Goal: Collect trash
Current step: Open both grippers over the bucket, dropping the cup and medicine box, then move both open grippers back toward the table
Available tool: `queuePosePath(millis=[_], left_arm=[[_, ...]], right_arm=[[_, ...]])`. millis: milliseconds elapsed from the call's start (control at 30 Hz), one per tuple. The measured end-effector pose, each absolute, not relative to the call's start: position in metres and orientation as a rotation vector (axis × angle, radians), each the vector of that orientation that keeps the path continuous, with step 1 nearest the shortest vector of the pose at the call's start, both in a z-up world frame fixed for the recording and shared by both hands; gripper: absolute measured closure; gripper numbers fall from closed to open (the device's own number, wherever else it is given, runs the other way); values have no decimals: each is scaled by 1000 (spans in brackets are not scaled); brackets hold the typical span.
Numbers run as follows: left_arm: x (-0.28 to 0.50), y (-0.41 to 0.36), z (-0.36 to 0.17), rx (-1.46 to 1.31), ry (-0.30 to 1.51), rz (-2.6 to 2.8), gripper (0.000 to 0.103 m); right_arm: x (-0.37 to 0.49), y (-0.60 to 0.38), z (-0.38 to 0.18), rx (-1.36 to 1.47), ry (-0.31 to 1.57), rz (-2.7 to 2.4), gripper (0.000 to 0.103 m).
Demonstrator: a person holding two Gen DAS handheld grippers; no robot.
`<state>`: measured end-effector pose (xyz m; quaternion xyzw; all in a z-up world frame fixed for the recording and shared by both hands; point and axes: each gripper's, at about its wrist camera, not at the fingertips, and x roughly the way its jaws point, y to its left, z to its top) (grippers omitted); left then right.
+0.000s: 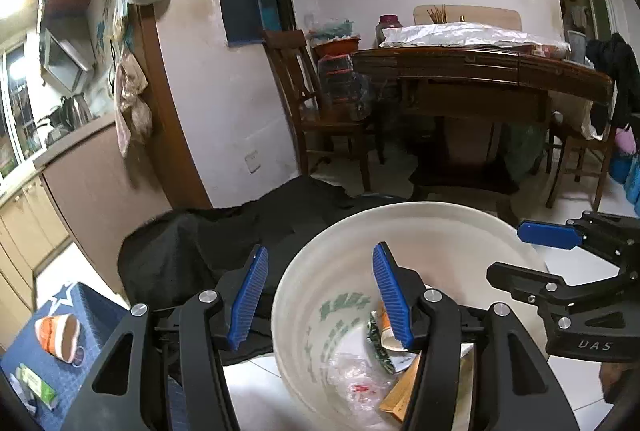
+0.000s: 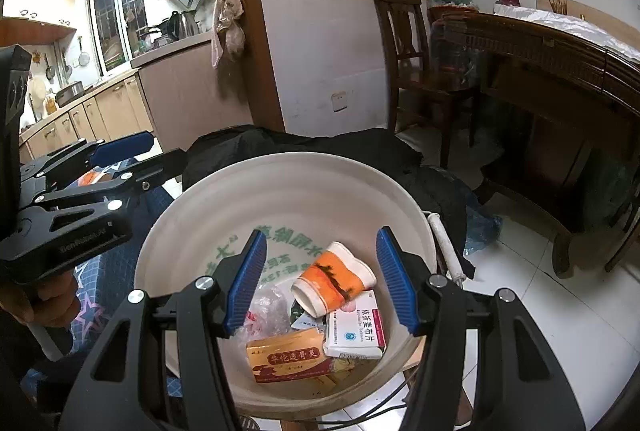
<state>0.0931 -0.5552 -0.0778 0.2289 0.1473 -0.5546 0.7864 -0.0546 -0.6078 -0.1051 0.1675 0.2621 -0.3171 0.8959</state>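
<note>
A white plastic bucket [image 2: 288,187] with green lettering holds trash: an orange-and-white paper cup [image 2: 334,281], a white medicine box [image 2: 356,329], an orange box [image 2: 286,357] and clear plastic wrap [image 2: 266,311]. My right gripper [image 2: 320,281] is open and empty just above the bucket, over the cup. My left gripper [image 1: 320,297] is open and empty at the bucket's left rim [image 1: 280,295]. Another orange-and-white cup [image 1: 58,337] and a green box [image 1: 38,385] lie on a blue star-patterned cloth [image 1: 88,307] at far left.
A black garment [image 1: 224,231] lies behind the bucket. A wooden table [image 1: 480,67] and chairs [image 1: 320,103] stand at the back right on a white tiled floor. Kitchen counters [image 2: 100,99] run along the left. The bucket's white handle [image 2: 446,247] hangs on its right side.
</note>
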Motion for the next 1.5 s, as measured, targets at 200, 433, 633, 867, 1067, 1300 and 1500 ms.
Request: queuePosePath(millis=[200, 433, 633, 867, 1067, 1300, 1500], left_arm=[[92, -543, -73, 499, 291, -1171, 47], [95, -508, -63, 473, 254, -1130, 46], [108, -468, -53, 437, 247, -1069, 29], [130, -425, -45, 402, 259, -977, 20], [146, -392, -45, 389, 272, -897, 13], [166, -353, -46, 365, 294, -815, 13], [188, -318, -48, 336, 323, -754, 13]], right_arm=[[-56, -604, -104, 352, 543, -652, 48], [-51, -594, -101, 375, 531, -620, 28], [-34, -577, -92, 373, 510, -599, 6], [-6, -562, -89, 354, 526, -580, 6], [23, -541, -87, 333, 541, -516, 6], [54, -513, -83, 292, 554, -438, 6], [80, -492, -84, 274, 571, -386, 6]])
